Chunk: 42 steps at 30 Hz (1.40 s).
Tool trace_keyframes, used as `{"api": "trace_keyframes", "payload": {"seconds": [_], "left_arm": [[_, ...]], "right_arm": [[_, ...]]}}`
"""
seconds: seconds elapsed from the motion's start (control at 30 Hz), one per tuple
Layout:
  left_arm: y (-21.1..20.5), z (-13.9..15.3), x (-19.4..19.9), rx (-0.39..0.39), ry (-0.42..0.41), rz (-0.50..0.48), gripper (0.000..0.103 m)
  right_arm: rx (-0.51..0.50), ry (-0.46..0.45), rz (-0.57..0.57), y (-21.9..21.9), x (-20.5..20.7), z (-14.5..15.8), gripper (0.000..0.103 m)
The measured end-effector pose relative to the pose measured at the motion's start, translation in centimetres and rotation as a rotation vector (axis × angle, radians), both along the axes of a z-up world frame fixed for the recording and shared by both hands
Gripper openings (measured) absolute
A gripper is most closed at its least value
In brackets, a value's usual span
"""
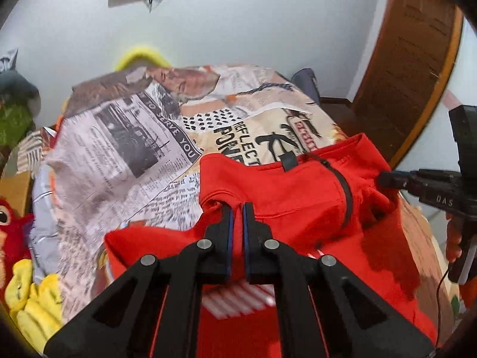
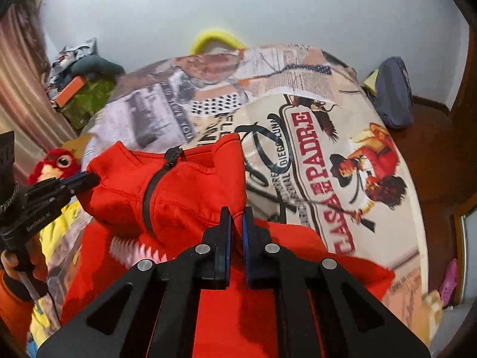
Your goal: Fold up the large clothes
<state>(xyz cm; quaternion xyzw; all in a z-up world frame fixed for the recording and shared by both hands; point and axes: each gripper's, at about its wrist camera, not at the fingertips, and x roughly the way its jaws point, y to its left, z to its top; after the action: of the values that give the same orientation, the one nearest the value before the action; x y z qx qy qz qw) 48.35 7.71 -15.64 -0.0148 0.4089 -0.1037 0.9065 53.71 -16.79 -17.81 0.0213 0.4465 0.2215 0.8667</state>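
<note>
A red zip-up jacket with a black zipper lies on a bed with a newspaper-print cover. My left gripper is shut on a pinch of the red fabric at the jacket's left shoulder and holds it raised off the bed. In the right wrist view my right gripper is shut on the red jacket at its other shoulder, also lifted. Each gripper shows in the other's view: the right gripper at the jacket's right edge, the left gripper at its left edge. White stripes show on the cloth below.
The printed bed cover spreads beyond the jacket. Plush toys, red and yellow, sit along the bed's left side. A dark bag lies at the far right by a wooden door. A white wall stands behind.
</note>
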Motion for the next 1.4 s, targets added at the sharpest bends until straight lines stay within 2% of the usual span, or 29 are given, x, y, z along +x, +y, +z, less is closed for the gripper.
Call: {"api": "trace_keyframes", "payload": {"seconds": [0.13,0.23,0.37,0.47,0.63,0.73,0.83,0.93,1.0,1.03,1.1,1.13,1.17,1.3,1.4], "left_arm": [[-0.6,1.3,-5.5,0.055,-0.02,-0.038,0.004],[-1.2,0.7,-8.6,0.071,-0.006,-0.053,0.001],[-1.3,-1.1,-12.6,0.052,0.027,-0.044,0.001],[-1.4,-3.5,-15.2,0.049,0.078,-0.044,0.001],[-0.4,-8.3,-17.7,0.027,0.219,0.0,0.001],[0.6,-10.2,-19.0,0.023,0.269,0.044,0.002],[2.3,-10.9,-20.4,0.008,0.306,0.083,0.002],[3.6,-9.9,-21.4,0.019,0.293,0.113,0.003],[4.1,-8.7,-21.5,0.043,0.265,0.126,0.006],[4.3,-7.9,-21.4,0.054,0.243,0.133,0.011],[4.6,-6.6,-21.0,0.06,0.213,0.143,0.027],[4.9,-6.0,-20.6,0.053,0.196,0.152,0.04],[5.2,-5.4,-20.1,0.04,0.18,0.165,0.047],[6.5,-5.3,-16.6,-0.03,0.186,0.191,0.048],[7.5,-6.7,-13.4,-0.084,0.222,0.213,0.051]], "right_arm": [[0.031,-0.02,0.021,-0.5,-4.4,1.8,0.006],[0.024,-0.017,0.04,-0.7,-7.6,1.8,0.006],[0.01,0.032,0.061,-0.6,-11.5,-0.3,0.006],[-0.028,0.072,0.07,-0.4,-14.0,-2.8,0.006],[-0.133,0.134,0.071,-0.1,-16.6,-6.6,0.006],[-0.144,0.166,0.099,-0.4,-17.9,-7.3,0.007],[-0.155,0.156,0.112,-0.9,-18.9,-6.7,0.007],[-0.147,0.139,0.1,-1.8,-19.4,-5.7,0.007],[-0.123,0.128,0.084,-2.6,-19.0,-4.7,0.007],[-0.103,0.116,0.075,-2.9,-19.0,-4.2,0.007],[-0.075,0.09,0.058,-3.1,-19.3,-3.3,0.007],[-0.069,0.074,0.043,-3.3,-19.0,-2.9,0.007],[-0.071,0.057,0.024,-3.4,-18.7,-2.5,0.008],[-0.073,0.037,-0.02,-3.2,-16.5,-2.4,0.014],[-0.071,0.056,-0.053,-2.9,-14.4,-3.2,0.023]]}}
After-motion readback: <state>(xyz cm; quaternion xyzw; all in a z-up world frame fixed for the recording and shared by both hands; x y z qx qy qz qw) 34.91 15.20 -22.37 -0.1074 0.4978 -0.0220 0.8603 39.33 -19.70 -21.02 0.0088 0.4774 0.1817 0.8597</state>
